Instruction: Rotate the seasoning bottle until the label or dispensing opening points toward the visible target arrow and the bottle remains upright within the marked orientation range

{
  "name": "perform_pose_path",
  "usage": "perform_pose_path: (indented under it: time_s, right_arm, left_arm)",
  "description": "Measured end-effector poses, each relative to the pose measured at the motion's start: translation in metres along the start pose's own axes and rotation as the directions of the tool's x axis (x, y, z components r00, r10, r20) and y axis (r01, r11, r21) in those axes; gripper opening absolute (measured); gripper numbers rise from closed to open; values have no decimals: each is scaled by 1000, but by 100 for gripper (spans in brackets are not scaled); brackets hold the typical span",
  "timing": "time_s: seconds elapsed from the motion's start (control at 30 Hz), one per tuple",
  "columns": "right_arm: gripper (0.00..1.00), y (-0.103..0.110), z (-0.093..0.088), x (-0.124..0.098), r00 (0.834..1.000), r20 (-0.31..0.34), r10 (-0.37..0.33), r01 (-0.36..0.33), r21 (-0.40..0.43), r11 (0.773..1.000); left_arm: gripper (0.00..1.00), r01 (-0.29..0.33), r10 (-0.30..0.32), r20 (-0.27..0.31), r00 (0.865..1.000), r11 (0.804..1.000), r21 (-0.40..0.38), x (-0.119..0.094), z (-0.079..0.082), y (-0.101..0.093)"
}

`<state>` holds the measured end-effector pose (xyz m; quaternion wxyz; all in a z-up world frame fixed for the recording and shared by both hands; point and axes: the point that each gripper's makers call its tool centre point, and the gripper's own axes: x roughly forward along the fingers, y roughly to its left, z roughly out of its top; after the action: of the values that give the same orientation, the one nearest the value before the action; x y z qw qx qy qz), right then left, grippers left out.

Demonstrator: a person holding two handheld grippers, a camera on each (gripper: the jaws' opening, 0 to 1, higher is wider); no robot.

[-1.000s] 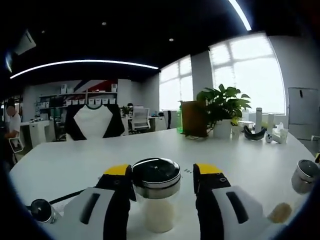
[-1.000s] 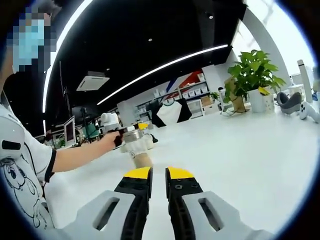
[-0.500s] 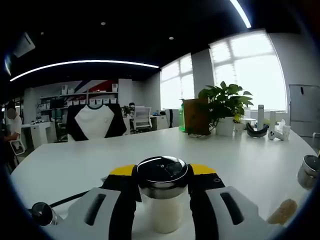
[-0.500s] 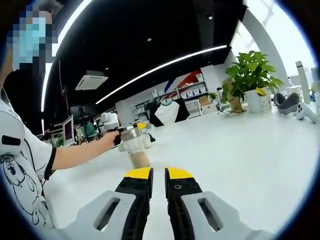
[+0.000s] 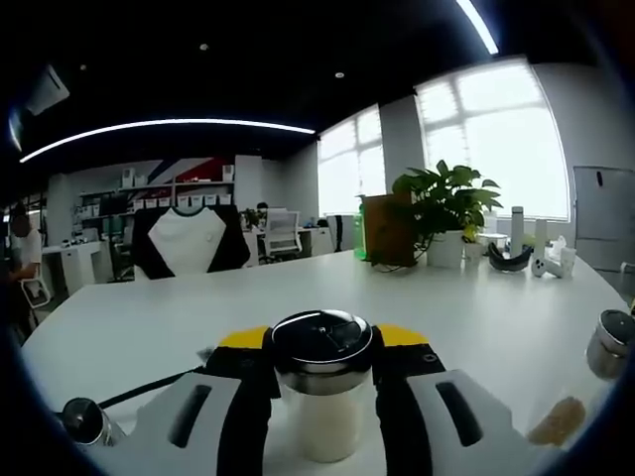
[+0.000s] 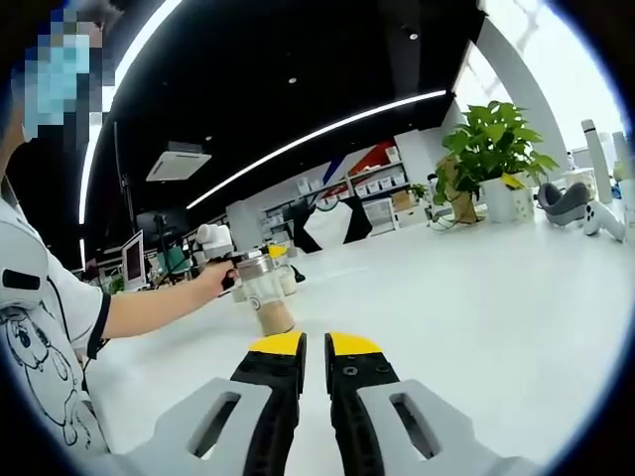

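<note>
A seasoning bottle (image 5: 322, 389) with a shiny metal lid and a pale, powder-filled body stands upright on the white table (image 5: 149, 332). My left gripper (image 5: 319, 349) is shut on it, its yellow-tipped jaws pressing both sides just under the lid. In the right gripper view the same bottle (image 6: 266, 296) appears farther off at left, held by the left gripper with a person's hand (image 6: 211, 279) behind it. My right gripper (image 6: 315, 347) hovers over the table with its jaws close together and nothing between them. No arrow mark shows on the table.
A second metal-lidded jar (image 5: 606, 346) sits at the right edge, and a small metal piece (image 5: 85, 419) at lower left with a dark cable. A potted plant (image 5: 444, 213), a brown box (image 5: 385, 233) and bottles stand at the far side.
My left gripper's jaws have shut on the seasoning bottle, which they flanked apart one second ago. The right gripper has stayed shut and hardly moved.
</note>
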<state>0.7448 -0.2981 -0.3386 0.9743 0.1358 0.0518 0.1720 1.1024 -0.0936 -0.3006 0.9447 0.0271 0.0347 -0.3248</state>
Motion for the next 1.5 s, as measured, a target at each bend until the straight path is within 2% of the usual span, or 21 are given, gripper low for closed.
perform_pose_path:
  time_s: [0.1,0.27,0.57,0.8,1.0,1.17,1.3,1.5]
  right_arm:
    - [5,0,0,0,1000,2,-2,2,1,1000]
    - [4,7,2,1,1000,8,9,-9,0,1000]
    - [4,21,2,6,999,7,39,-39,-14,999]
    - [4,33,3,9,998,-2,66,-66,-69,995]
    - [4,40,7,9,995,-7,96,-96,-117,988]
    - [4,51,3,11,989,-50,140,-147,-171,974]
    - [5,58,-2,13,983,-77,168,-180,-191,965]
    - [5,64,-2,13,976,-74,203,-213,-184,960]
  left_arm:
    - [40,35,-35,-1,999,998,53,-1,5,-11]
    - [40,70,-69,37,997,998,-4,-12,19,-20]
    - [40,104,-104,38,994,995,5,-41,28,-30]
    - [40,102,-103,36,994,994,30,-60,29,-31]
    - [40,147,-148,29,989,989,33,-75,27,-43]
    - [40,177,-178,15,984,984,36,-86,23,-48]
    - [40,192,-192,12,981,981,33,-94,19,-49]
    - [40,210,-210,20,977,978,17,-107,17,-49]
